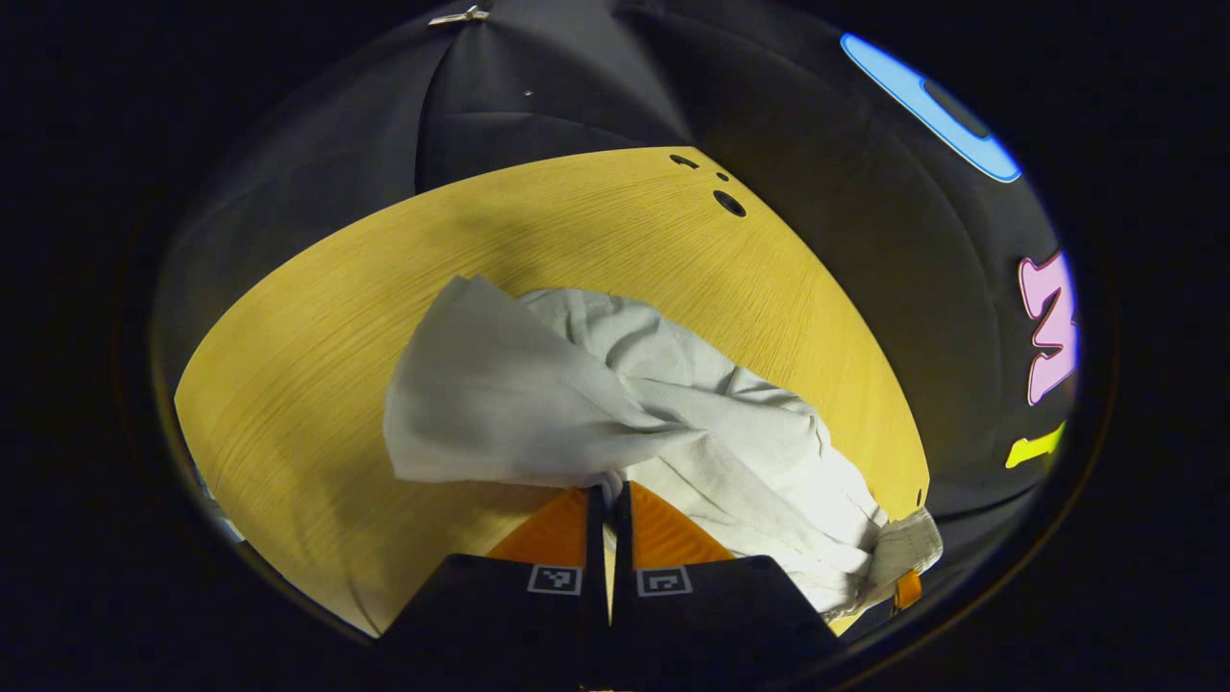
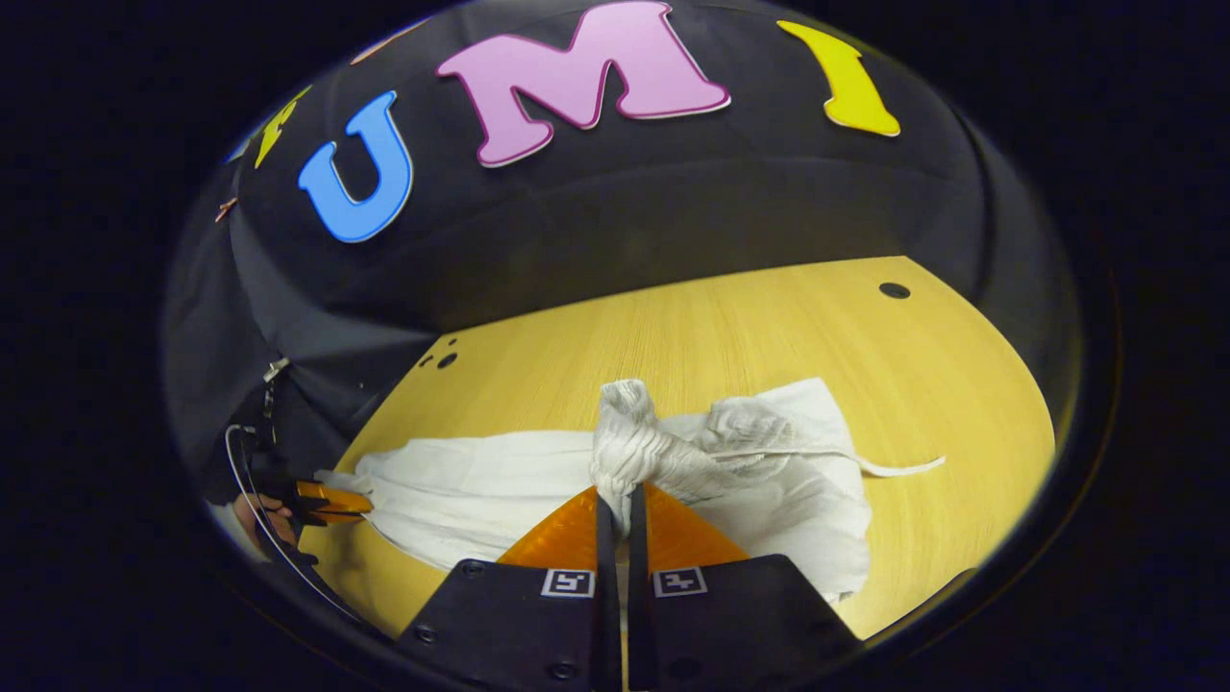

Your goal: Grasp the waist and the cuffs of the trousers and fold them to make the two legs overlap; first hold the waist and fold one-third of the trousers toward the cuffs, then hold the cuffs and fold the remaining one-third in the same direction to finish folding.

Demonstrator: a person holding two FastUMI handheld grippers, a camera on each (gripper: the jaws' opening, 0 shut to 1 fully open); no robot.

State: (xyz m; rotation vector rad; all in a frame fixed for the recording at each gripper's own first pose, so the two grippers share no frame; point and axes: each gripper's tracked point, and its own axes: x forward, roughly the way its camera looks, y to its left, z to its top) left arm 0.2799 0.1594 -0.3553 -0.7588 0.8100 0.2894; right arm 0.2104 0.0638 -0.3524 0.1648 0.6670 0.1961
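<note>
Nearest the lens in the left gripper view, the left gripper (image 1: pixel 608 492) is pinching a bunched bit of the white trousers (image 1: pixel 615 404) between its two fingers, which are sitting almost pressed together with cloth caught at their tips; this end looks like the cuffs, though the folds are hiding the hem. From there the trousers are lying crumpled across the wooden table (image 1: pixel 317 317), running toward its right edge, where the far end is being held by the right gripper (image 1: pixel 905 588), glimpsed small at that edge. In the right gripper view, the right gripper (image 2: pixel 621 507) is clamping the gathered elastic waist (image 2: pixel 629 437), both fingers closing on the ruched fabric and lifting it slightly off the table (image 2: pixel 730 327). A drawstring (image 2: pixel 894 468) is trailing loose toward the right edge. The trousers (image 2: pixel 480 490) are stretching away to the table's left edge, where the left gripper (image 2: pixel 332 502) is gripping the other end.
</note>
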